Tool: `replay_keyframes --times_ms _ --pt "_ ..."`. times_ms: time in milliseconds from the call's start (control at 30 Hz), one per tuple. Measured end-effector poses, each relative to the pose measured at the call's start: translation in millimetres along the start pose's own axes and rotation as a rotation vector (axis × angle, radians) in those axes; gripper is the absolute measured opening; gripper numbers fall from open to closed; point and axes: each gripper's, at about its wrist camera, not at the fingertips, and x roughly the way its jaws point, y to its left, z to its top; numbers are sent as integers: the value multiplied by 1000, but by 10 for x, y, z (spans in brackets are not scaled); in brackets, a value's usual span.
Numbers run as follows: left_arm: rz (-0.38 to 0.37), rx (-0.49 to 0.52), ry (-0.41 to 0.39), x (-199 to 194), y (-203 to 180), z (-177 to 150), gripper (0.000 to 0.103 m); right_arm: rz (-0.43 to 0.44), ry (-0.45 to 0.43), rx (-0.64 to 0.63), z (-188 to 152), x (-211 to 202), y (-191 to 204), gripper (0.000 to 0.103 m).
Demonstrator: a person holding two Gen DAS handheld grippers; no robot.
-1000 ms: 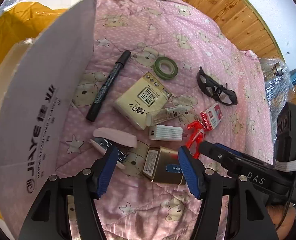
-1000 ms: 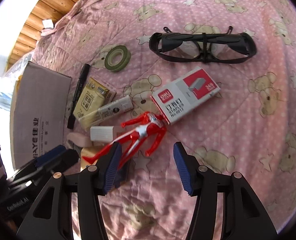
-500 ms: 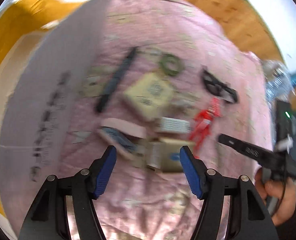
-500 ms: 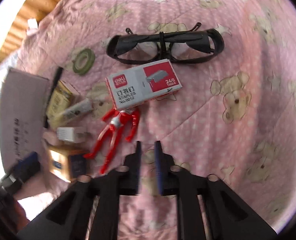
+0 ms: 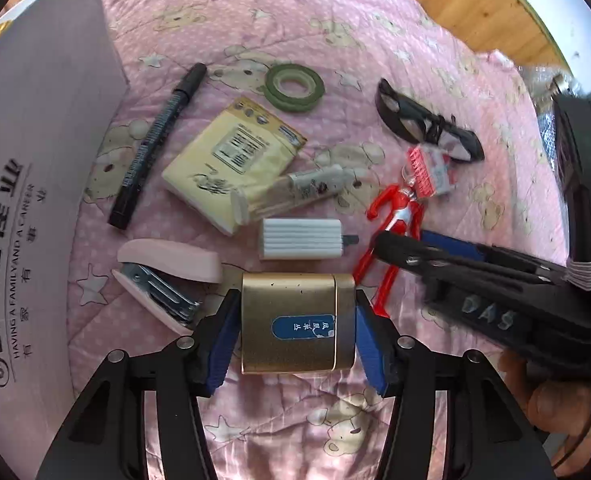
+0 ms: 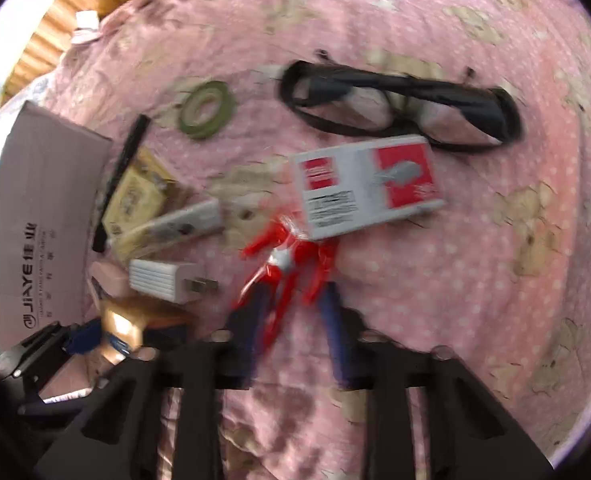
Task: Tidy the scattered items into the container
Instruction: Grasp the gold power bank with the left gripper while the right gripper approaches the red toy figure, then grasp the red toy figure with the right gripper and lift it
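Left gripper: 2 blue pads flank gold tin, contact uncertain. Right gripper: parted around red figure legs. Stapler, charger beside tin. Cardboard box far left on pink quilt.

- The left gripper had black angular arms, with blue pads on the fingers' inner faces.
- Round silver screws sat on the arms behind the pads.
- The right gripper was built alike, black with blue pads, blurred in its own view.
- Seen from the left, its black body bore the raised letters "DAS", a green light and a pale ribbed band.
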Motion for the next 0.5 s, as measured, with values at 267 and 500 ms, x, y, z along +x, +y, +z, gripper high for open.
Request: replay_keyframes --times_ms 267,500 --pt "-14 -42 -9 -92 117 -131 55 -27 1 4 -39 -134 -96 22" --pt "9 -52 18 -37 107 -96 57 -66 -35 -32 -38 -71 -9 44"
